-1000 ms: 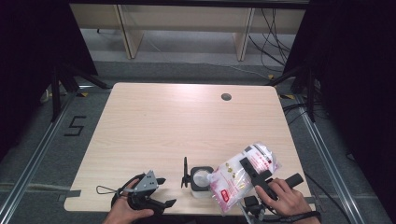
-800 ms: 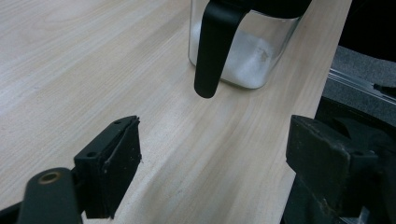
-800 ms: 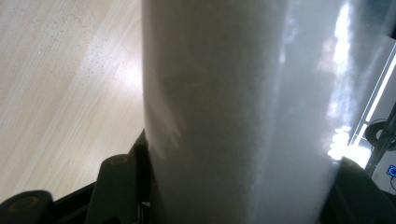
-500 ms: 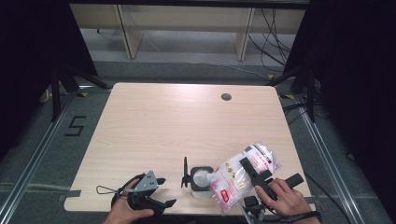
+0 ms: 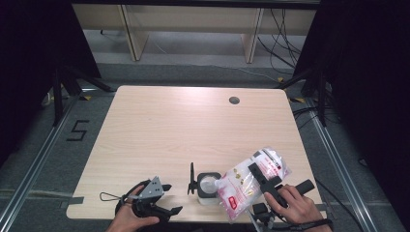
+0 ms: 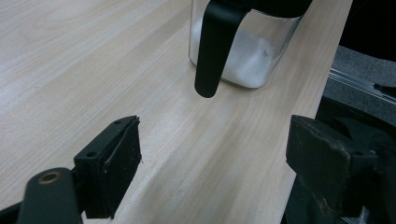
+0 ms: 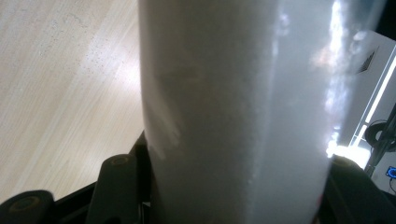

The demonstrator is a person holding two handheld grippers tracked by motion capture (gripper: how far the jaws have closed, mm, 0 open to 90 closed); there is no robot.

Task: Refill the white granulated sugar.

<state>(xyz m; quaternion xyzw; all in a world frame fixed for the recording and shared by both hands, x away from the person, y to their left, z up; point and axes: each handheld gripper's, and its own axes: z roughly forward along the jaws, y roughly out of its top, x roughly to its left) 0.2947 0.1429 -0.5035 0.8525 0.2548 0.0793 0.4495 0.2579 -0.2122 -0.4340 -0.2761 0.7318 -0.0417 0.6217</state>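
Note:
A square glass jar (image 5: 209, 186) with white grains in its bottom stands near the table's front edge, its black lid (image 5: 192, 179) flipped up on the left. A clear bag (image 5: 251, 178) of white grains with red print is tilted, its lower corner over the jar's mouth. My right gripper (image 5: 257, 175) is shut on the bag (image 7: 233, 112), which bulges between the jaws of that gripper (image 7: 229, 186). My left gripper (image 5: 170, 198) rests open on the table left of the jar. In the left gripper view, the jar (image 6: 243, 51) and hanging lid (image 6: 212, 51) lie ahead of the empty gripper (image 6: 215, 161).
The wooden table (image 5: 159, 130) has a round cable hole (image 5: 234, 100) at the back right. Its front edge runs just under both hands. Dark stands and cables flank the table on the floor.

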